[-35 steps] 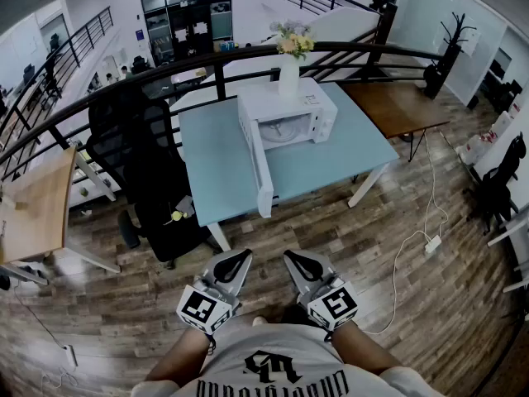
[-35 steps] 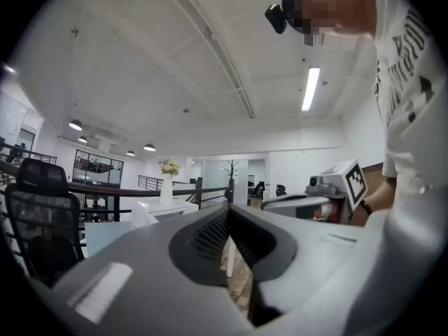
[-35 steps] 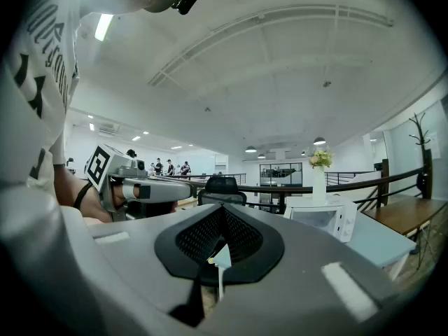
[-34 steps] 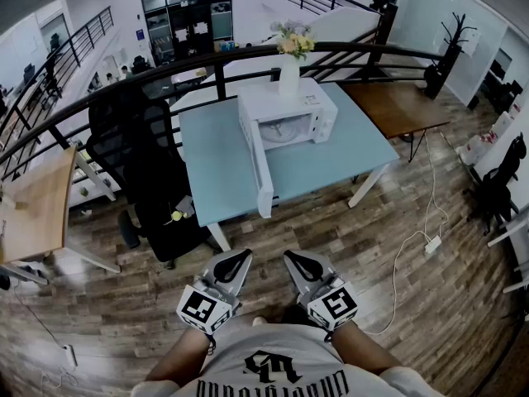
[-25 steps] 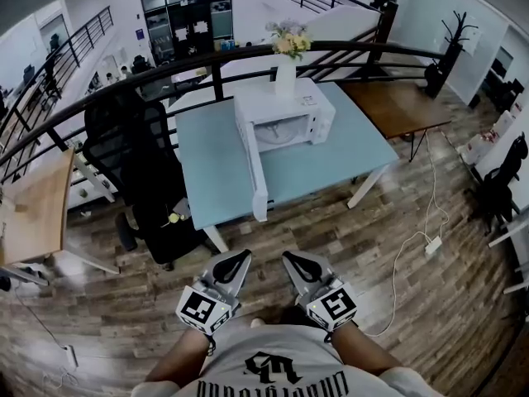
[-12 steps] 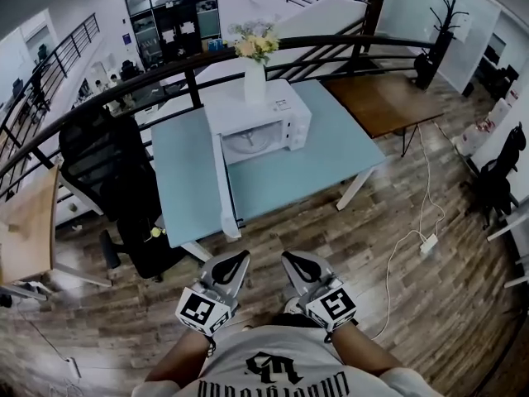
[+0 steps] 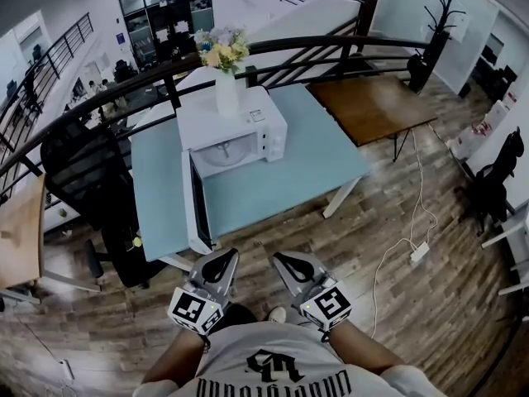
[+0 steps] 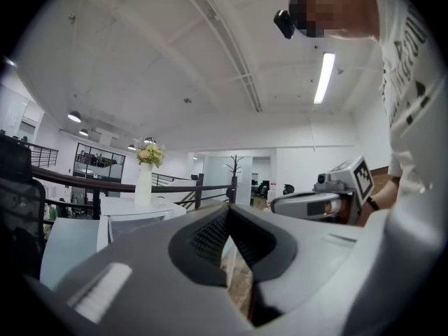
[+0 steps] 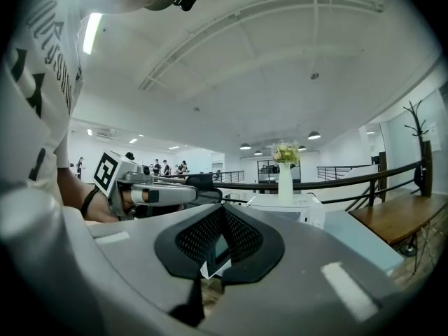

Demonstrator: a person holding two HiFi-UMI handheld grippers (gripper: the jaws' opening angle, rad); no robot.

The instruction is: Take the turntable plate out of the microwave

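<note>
A white microwave [image 7: 235,126] stands on a light blue table [image 7: 289,172] with its door [image 7: 197,209] swung open toward me. The pale turntable plate [image 7: 221,150] lies inside the cavity. My left gripper [image 7: 221,260] and right gripper [image 7: 286,261] are held side by side, level, short of the table's near edge, both shut with nothing between the jaws. In the left gripper view the shut left gripper [image 8: 227,214] points past the microwave [image 8: 133,219]. From the right gripper view, the right gripper [image 9: 220,213] faces the microwave [image 9: 287,203].
A white vase with flowers [image 7: 225,81] stands on top of the microwave. A black office chair [image 7: 95,180] is left of the table, a brown table [image 7: 372,106] to the right, and a dark railing [image 7: 331,44] behind. A cable with a power strip [image 7: 413,251] lies on the wooden floor.
The person has walked toward the table with both grippers held out shut. The microwave and its open door have drawn nearer and slid left in the head view.
</note>
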